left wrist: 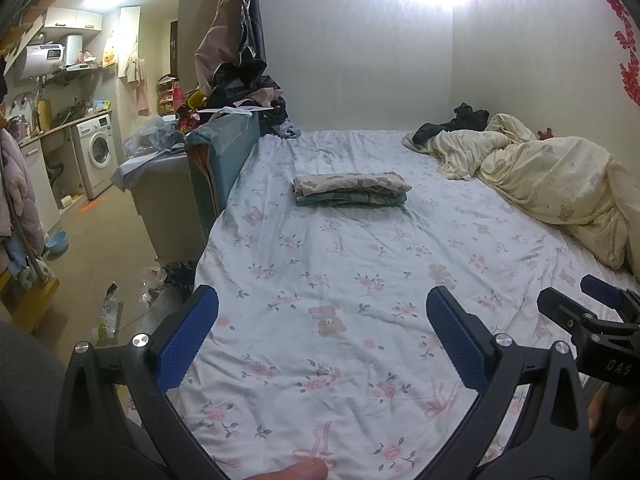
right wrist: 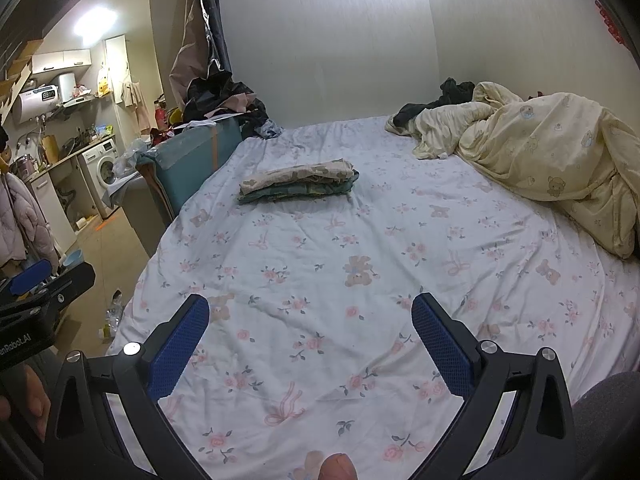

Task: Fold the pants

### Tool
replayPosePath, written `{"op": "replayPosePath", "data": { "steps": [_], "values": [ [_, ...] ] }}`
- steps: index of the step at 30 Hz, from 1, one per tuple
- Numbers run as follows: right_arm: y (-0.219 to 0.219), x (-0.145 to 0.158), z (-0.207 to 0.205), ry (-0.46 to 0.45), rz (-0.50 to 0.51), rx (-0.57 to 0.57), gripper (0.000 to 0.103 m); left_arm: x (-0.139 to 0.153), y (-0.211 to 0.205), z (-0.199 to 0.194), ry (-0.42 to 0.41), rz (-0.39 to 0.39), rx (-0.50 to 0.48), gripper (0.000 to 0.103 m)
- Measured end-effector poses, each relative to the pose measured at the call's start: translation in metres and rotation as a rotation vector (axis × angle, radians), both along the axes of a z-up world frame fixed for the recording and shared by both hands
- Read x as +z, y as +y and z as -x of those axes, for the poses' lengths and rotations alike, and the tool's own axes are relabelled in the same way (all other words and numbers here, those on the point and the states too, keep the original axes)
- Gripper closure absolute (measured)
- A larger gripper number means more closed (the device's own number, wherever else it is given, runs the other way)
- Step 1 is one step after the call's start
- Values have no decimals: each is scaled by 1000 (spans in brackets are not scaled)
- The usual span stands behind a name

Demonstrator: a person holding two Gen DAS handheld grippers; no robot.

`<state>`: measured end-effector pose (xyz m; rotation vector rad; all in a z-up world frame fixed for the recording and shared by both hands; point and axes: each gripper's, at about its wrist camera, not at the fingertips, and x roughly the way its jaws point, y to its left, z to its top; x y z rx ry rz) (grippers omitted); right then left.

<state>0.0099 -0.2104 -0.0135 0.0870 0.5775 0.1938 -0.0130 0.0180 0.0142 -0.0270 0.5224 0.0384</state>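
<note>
Hovering side by side over the near end of the bed, both tongs are spread wide and carry nothing. The left gripper and the right gripper each frame only bare flowered sheet between their blue pads, and from either camera the other tool shows at the frame's edge, so the two are held close together and level, pointing up the mattress.

Farther up, well apart from both grippers, sits a neat stack of folded cloth: a pale patterned piece on top of a darker green one, edges roughly squared. Which of these is the pants I can't say for sure, but the stack looks finished, set toward the middle of the bed probably to leave the near part free as a working surface. To my eye that means either the folding is done or another garment has yet to be brought over.

A crumpled yellow quilt is pushed against the right wall, with dark clothes heaped behind it at the far corner; those could be the next pieces, though they are too bunched to identify. More clothing is piled off the bed's far left corner.
</note>
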Motion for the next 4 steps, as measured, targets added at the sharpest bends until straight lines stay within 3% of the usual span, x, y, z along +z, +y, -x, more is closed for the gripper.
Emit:
{"op": "replayPosePath", "data": {
  "steps": [4],
  "values": [
    [0, 0, 1, -6, -2, -1, 0, 0, 0, -1, -7, 2, -3, 1]
  ]
}}
